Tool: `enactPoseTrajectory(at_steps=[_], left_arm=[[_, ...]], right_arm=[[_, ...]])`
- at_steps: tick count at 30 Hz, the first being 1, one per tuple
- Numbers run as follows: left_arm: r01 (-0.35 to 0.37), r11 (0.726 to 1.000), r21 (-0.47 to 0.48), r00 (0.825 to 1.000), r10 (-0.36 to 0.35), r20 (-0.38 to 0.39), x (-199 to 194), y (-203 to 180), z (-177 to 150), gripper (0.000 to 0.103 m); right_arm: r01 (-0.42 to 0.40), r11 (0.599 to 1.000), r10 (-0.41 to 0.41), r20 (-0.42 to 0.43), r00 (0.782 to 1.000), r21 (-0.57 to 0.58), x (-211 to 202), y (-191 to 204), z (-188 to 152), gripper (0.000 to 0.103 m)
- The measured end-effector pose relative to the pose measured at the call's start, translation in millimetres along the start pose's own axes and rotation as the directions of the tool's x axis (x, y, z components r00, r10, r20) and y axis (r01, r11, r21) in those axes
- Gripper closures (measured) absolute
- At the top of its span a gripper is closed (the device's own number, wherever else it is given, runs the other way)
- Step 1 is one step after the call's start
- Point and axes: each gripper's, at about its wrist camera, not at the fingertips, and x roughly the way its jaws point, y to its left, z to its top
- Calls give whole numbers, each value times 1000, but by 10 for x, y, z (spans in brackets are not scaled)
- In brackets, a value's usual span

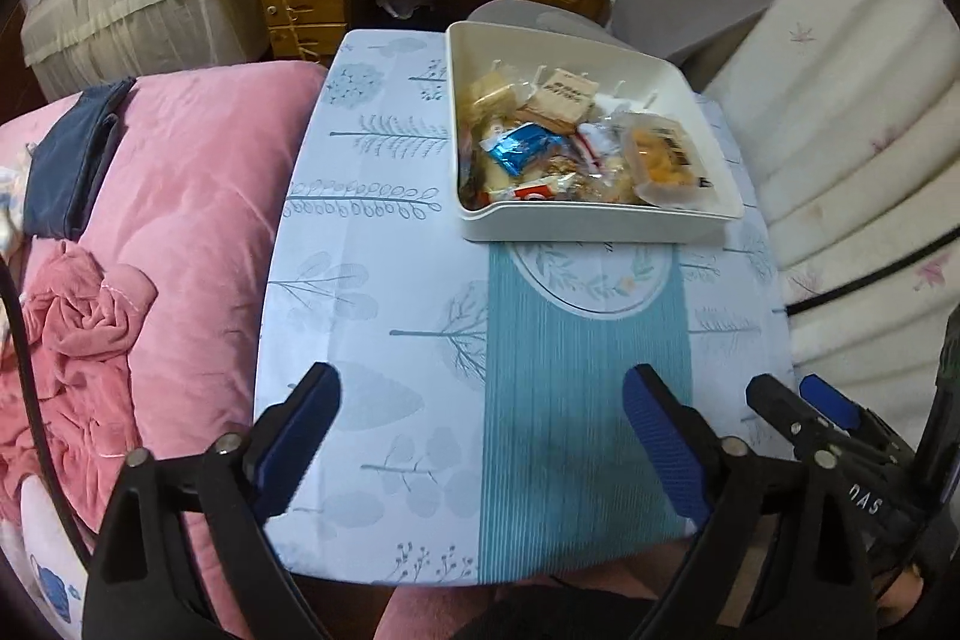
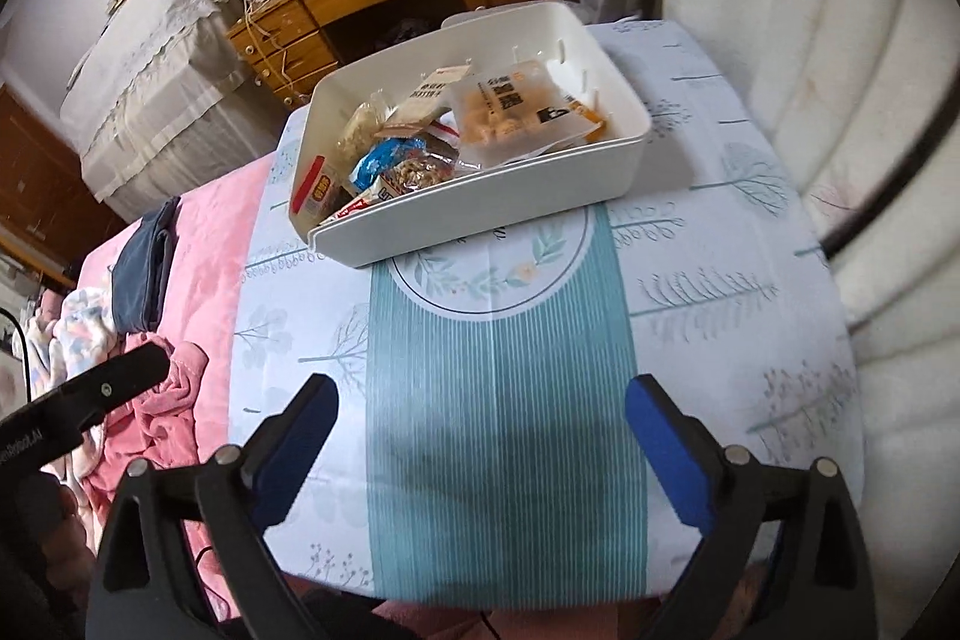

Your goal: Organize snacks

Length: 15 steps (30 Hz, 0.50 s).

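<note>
**Both claws empty, snacks gathered in the white bin**

Blue-padded fingers fill the bottom of each wrist view. The left gripper stands spread wide with nothing between its pads, only the striped teal band of the tablecloth below. The right gripper is likewise released and empty; its tips also show at the lower right edge of the left view, beside the left claw, so both hands hover over the near end of the small table, well apart from the load.

The snacks all lie in the white bin, which sits right of centre in the upper half of the left view and at upper centre of the right view, partly covering the round floral print. Inside it: a blue foil packet, a clear pack of orange pieces against the right-hand wall, and a tan labelled packet towards the back. No wrapper lies loose on the cloth.

Since everything is piled in one container and both claws are clear, the gathering looks finished or nearly so. A pink quilt lies at the left.
</note>
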Motion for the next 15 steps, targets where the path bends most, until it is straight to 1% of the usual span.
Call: enactPoseTrajectory(at_steps=[1, 3, 5, 9, 12, 15], left_arm=[[8, 1000, 6, 1000, -8, -1, -57, -7, -10, 1], [9, 1000, 14, 1000, -9, 8, -204, -45, -35, 1], [-2, 1000, 22, 1000, 1, 22, -330, -101, -55, 1], [-21, 999, 26, 998, 19, 58, -575, -250, -101, 1], [-44, 999, 23, 994, 41, 105, -746, -390, -188, 1], [-54, 999, 7, 992, 53, 112, -795, -510, -271, 1]], right_arm=[[-1, 1000, 1, 2, 1000, 4, -57, 7, 3, 4], [-9, 1000, 9, 5, 1000, 8, -194, 32, 6, 1], [-18, 1000, 18, 6, 1000, -6, -350, 70, 17, 0], [-42, 998, 42, 4, 999, -53, -642, 152, 19, 0], [-58, 994, 59, 2, 998, -94, -844, 208, -22, 0], [-59, 989, 62, 11, 998, -137, -989, 231, -76, 0]])
